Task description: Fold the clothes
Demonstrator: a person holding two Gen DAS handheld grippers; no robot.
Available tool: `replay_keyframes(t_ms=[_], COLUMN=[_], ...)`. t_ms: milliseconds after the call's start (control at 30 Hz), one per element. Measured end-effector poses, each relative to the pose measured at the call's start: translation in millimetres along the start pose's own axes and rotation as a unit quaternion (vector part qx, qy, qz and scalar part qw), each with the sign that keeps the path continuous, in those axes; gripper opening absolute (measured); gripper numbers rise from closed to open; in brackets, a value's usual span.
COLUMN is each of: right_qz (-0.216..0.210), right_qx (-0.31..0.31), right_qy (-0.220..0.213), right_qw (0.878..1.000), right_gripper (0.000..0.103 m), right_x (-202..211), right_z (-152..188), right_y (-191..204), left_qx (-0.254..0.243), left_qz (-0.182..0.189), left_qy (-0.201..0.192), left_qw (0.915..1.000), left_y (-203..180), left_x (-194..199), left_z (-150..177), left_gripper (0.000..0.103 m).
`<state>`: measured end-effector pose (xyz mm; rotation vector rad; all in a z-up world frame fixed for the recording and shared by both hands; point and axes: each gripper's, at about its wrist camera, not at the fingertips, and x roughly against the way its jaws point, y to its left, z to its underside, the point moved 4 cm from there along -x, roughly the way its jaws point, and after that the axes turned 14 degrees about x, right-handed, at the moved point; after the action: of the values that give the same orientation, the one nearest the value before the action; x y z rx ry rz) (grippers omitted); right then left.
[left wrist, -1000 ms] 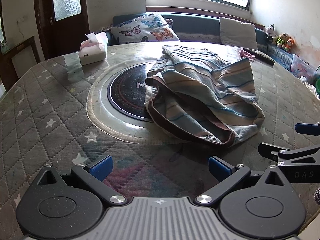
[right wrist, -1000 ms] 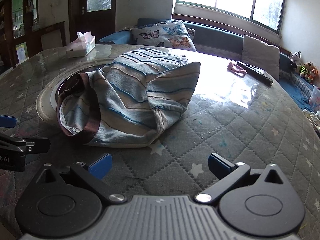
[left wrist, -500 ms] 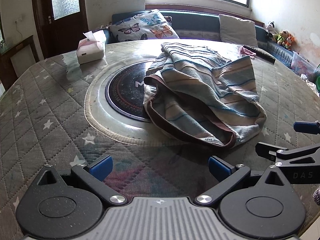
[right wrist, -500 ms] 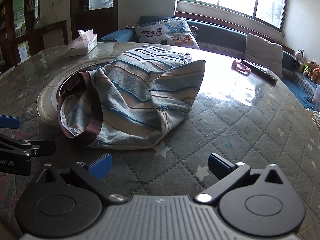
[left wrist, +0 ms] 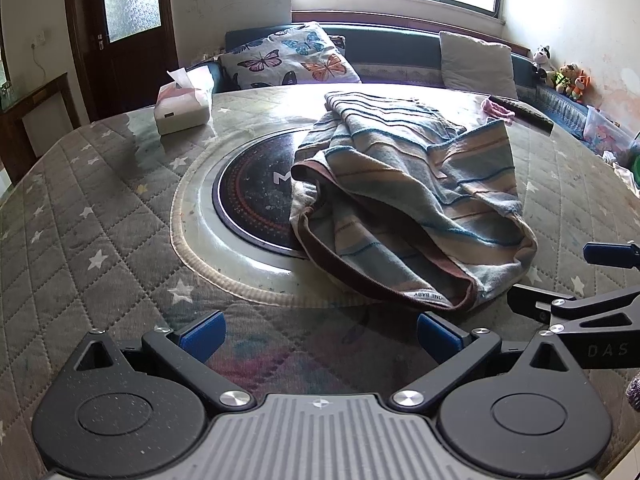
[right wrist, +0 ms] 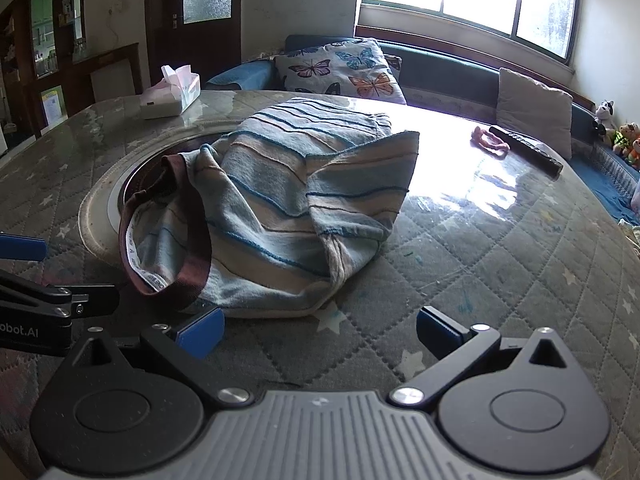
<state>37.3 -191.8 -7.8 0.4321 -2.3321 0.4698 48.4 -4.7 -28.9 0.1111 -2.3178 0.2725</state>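
A crumpled blue-and-beige striped garment (left wrist: 408,200) with a brown waistband (left wrist: 384,280) lies on the round table, partly over the dark centre disc (left wrist: 256,196). It also shows in the right wrist view (right wrist: 280,208). My left gripper (left wrist: 320,334) is open and empty, just short of the waistband. My right gripper (right wrist: 318,332) is open and empty at the garment's near hem. Each gripper shows at the edge of the other's view.
The table has a grey quilted star cover (left wrist: 80,216) under glass. A tissue box (left wrist: 182,110) stands at the far left. A pink scrunchie (right wrist: 490,142) and a dark remote (right wrist: 528,152) lie at the far right. A sofa with cushions (left wrist: 292,60) runs behind.
Both grippers have moved a little closer to the garment. Both stay open. The garment has not moved.
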Motion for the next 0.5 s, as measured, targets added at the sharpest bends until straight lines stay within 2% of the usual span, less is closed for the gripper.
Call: replay_keyframes(t_ms=[500], right_qz=[-0.007], right_qx=[-0.002], right_qy=[-0.006], right_qw=[1.000], right_gripper=[0.103], right_x=[-5], right_z=[-9], right_y=[-3], left_qx=[-0.006], left_qz=[0.001], left_qy=[-0.008], left_qw=[0.9999], left_y=[-5], left_x=[-3], left_z=[-12], left_gripper=[0.103])
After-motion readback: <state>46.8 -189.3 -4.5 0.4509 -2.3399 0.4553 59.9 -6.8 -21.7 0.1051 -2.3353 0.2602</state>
